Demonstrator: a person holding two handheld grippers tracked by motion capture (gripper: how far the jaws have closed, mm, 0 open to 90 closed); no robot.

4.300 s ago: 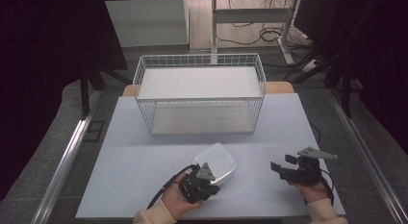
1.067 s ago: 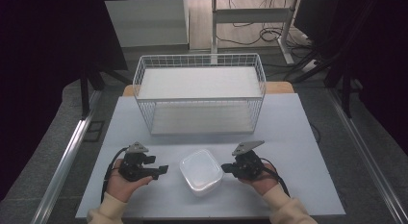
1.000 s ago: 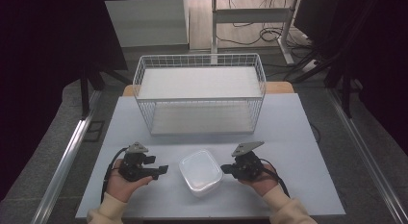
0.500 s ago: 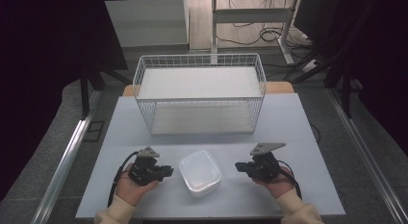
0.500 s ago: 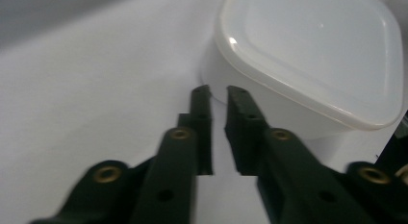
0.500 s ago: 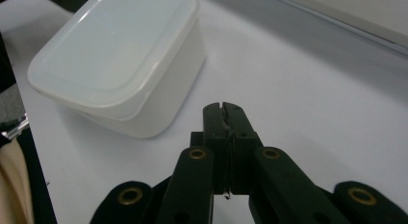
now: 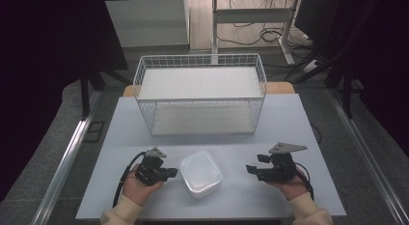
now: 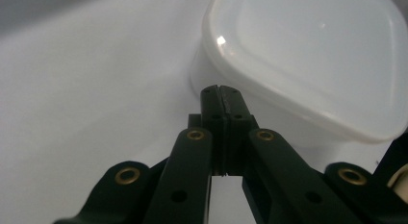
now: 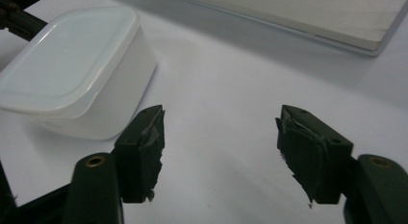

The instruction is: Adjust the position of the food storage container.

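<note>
Lidded tub between your two grippers, wire basket [image 7: 200, 92] behind.
On the table [image 7: 308, 119], the white tub [image 7: 201, 173] sits untouched; your left gripper [image 7: 170, 173] has just pinched closed on nothing beside it, your right gripper [image 7: 251, 169] has just spread wide, well apart.

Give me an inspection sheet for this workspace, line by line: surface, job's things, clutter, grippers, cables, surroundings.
Surface: white table, bare around the items.
Job's things: lidded white tub near the front edge; wire basket behind it, nothing seen inside.
Clutter: nothing seen.
Grippers: left gripper shut, empty, tips by the tub; right gripper open, empty, apart from the tub.
Cables: black cable trails from the left gripper.
Surroundings: dark curtains, desk legs and floor cables behind.
</note>
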